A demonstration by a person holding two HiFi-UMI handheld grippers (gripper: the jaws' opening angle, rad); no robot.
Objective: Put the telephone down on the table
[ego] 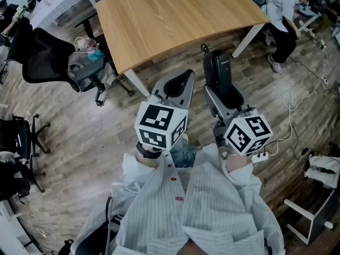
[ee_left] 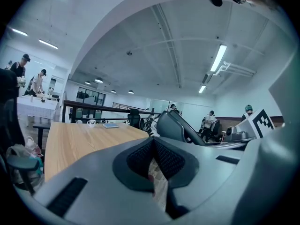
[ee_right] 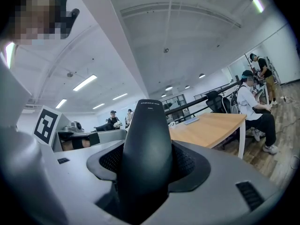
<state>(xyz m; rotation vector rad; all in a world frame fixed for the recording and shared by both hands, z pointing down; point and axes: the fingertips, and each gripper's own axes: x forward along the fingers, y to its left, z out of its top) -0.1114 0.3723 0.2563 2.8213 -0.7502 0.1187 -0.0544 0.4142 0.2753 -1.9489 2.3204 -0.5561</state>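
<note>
A person in a striped shirt point(ego: 212, 206) stands at the near edge of a bare wooden table point(ego: 175, 15), holding a gripper in each hand.

The right gripper point(ee_right: 146, 149) has its jaws clamped on the lower part of a black phone point(ego: 219, 68). The handset stands upright between the jaws, its top sticking out past them. Seen from above, the phone hangs over the plank floor point(ego: 95, 142), just short of the table's near edge and close to its right-hand leg. It does not touch the tabletop.

The left gripper point(ego: 183, 81) is beside it, also just short of the table's near edge. Its jaws are together with nothing between them.

A black chair point(ego: 40, 57) with a bag on the seat stands off the table's left side. Another person point(ego: 281, 15) sits bent over by the table's right corner.
</note>
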